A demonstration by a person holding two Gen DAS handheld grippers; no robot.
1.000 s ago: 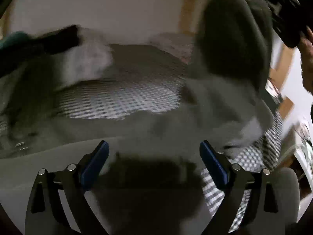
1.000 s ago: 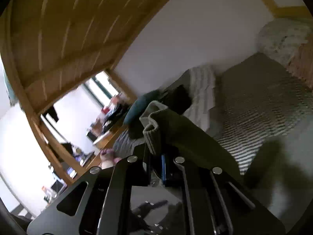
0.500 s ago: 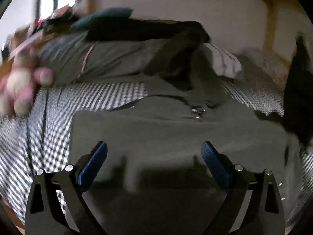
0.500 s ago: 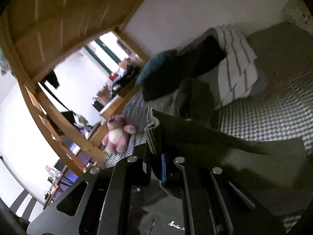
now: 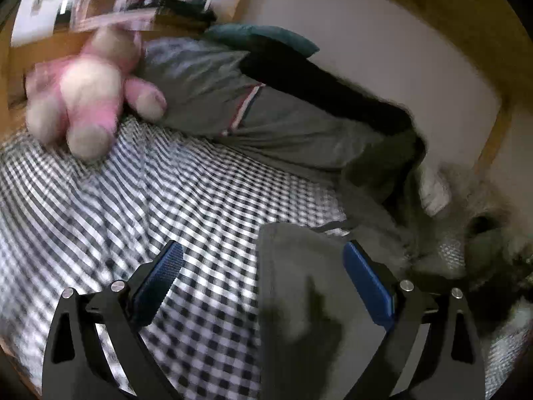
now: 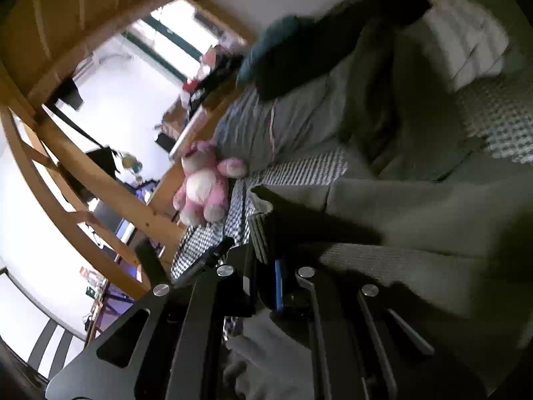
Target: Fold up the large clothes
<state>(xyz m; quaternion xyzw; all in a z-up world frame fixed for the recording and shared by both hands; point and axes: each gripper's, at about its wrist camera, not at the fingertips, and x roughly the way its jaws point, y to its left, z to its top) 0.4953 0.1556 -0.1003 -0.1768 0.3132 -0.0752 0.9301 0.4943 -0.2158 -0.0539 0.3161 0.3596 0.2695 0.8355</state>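
A large olive-grey garment (image 5: 299,300) lies spread on the checked bed sheet (image 5: 150,206). In the left wrist view its left edge runs between my blue pads. My left gripper (image 5: 263,276) is open and empty, hovering just above that edge. In the right wrist view my right gripper (image 6: 266,266) is shut on the garment's ribbed cuff (image 6: 260,233). The rest of the garment (image 6: 416,206) stretches away to the right over the bed.
A pink plush bear (image 5: 86,90) sits at the bed's far left; it also shows in the right wrist view (image 6: 205,183). Grey pillows (image 5: 213,96), a dark cushion (image 5: 316,83) and a striped white pillow (image 6: 466,40) lie along the wall. A wooden bed frame (image 6: 110,180) borders the bed.
My left gripper has swung left, from over the garment's middle to its left edge, still open. My right gripper has come down toward the bed with the cuff in it.
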